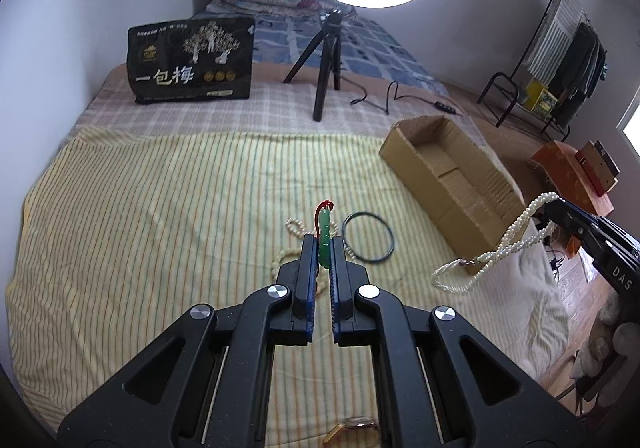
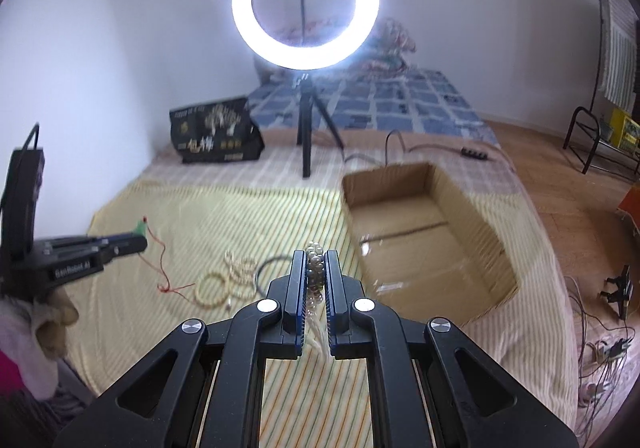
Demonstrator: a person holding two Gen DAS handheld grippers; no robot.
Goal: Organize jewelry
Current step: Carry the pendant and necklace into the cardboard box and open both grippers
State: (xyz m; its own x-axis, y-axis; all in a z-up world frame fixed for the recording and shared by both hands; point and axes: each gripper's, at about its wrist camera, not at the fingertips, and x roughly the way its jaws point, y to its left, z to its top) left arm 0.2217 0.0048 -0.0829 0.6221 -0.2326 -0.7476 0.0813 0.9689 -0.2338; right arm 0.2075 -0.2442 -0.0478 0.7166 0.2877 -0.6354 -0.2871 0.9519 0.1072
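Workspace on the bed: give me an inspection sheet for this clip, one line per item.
Surface: striped sheet over the bed.
Job's things: green pendant and pearl necklace lifted; black hoop and bead bracelets on the sheet; cardboard box open, apparently empty.
Clutter: snack bag.
Grippers: left gripper shut on pendant; right gripper shut on necklace.
Cables: ring light lead.
Surroundings: ring light, clothes rack.
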